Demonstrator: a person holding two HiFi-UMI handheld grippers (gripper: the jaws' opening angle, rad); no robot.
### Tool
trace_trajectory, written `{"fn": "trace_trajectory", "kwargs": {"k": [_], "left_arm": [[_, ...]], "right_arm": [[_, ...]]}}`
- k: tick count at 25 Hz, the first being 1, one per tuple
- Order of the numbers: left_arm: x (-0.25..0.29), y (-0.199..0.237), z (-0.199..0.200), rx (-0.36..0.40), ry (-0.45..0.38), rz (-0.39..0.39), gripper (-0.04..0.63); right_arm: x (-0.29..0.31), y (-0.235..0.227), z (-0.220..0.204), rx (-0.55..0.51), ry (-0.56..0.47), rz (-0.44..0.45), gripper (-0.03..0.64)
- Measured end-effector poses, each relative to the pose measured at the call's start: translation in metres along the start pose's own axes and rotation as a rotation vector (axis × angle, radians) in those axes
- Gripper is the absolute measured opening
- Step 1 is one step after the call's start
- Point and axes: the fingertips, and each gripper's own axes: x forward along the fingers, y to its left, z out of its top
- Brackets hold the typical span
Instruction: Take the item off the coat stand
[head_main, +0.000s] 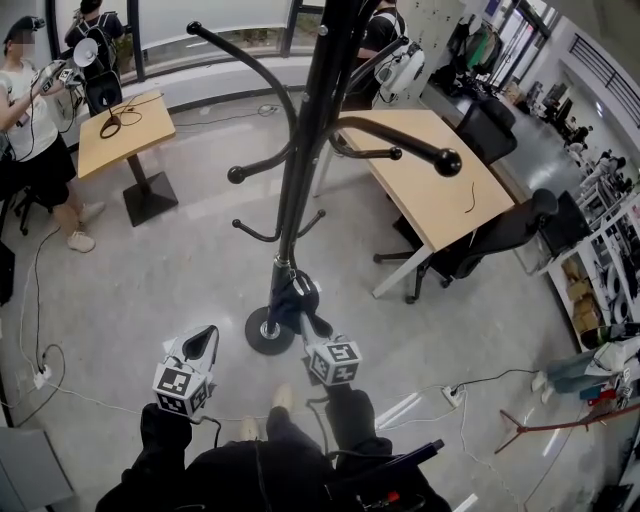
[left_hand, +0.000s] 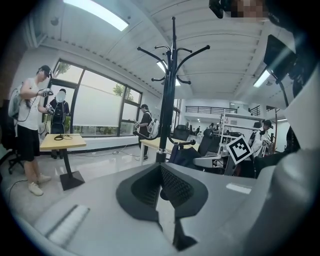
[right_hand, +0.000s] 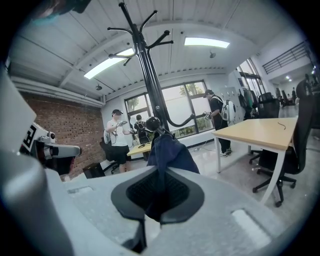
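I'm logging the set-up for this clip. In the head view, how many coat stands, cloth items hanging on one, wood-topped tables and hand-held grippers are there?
Coat stand: 1
Dark blue cloth item: 1
Wood-topped tables: 2 (small table, large table)
Grippers: 2 (left gripper, right gripper)
Total: 6

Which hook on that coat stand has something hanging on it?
The low ball-tipped hook draped with the dark blue cloth; every other one is bare.
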Motion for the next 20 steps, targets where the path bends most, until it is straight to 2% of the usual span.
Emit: {"fn": "trace_trajectory", "kwargs": {"k": [20], "left_arm": [[-0.018, -0.007, -0.004, -0.012, -0.030, -0.032, 0.003]], "right_arm": [[-0.030, 0.013, 0.005, -0.014, -0.042, -0.029, 0.006]]}}
